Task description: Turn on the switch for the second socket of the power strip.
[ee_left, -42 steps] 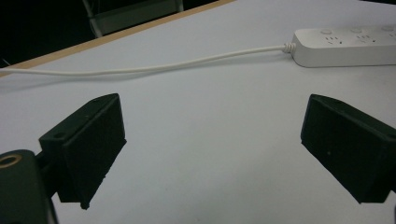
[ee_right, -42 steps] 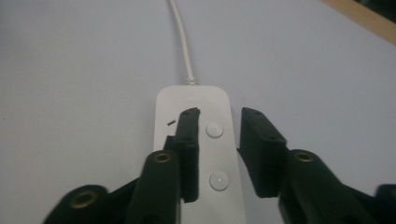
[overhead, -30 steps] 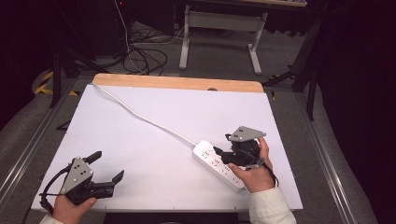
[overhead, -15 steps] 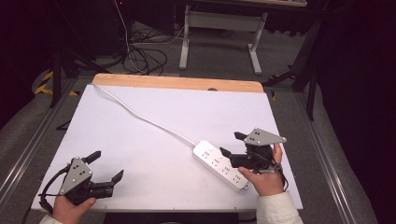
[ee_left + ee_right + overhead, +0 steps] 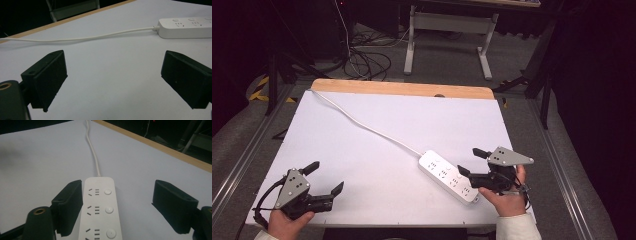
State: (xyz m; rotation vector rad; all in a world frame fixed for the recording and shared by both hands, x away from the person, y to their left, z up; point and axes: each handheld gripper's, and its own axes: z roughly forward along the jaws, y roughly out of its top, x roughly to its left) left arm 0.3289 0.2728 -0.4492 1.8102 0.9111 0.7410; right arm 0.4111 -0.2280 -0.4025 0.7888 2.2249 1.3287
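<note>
A white power strip (image 5: pixel 447 176) lies slantwise on the white table (image 5: pixel 362 150), and its white cable (image 5: pixel 362 125) runs off to the far left corner. My right gripper (image 5: pixel 468 161) is at the strip's near right end. In the right gripper view, the power strip (image 5: pixel 100 212) lies between the jaws of the right gripper (image 5: pixel 121 197), close to the left jaw and well apart from the right one. These jaws have just been opening and do not press on the strip. My left gripper (image 5: pixel 327 176) rests open at the near left. In its own view, the left gripper (image 5: pixel 112 75) has bare table between its jaws, with the power strip (image 5: pixel 190 26) beyond.
A wooden strip (image 5: pixel 402 89) borders the table's far edge. Beyond it on the floor are tangled cables (image 5: pixel 362 60) and a desk frame (image 5: pixel 447 30). Metal rails (image 5: pixel 557 165) run along both sides of the table.
My right gripper has slid to the right, off the middle of the strip toward its near end, and its jaws have spread wider. The left gripper has not moved.
</note>
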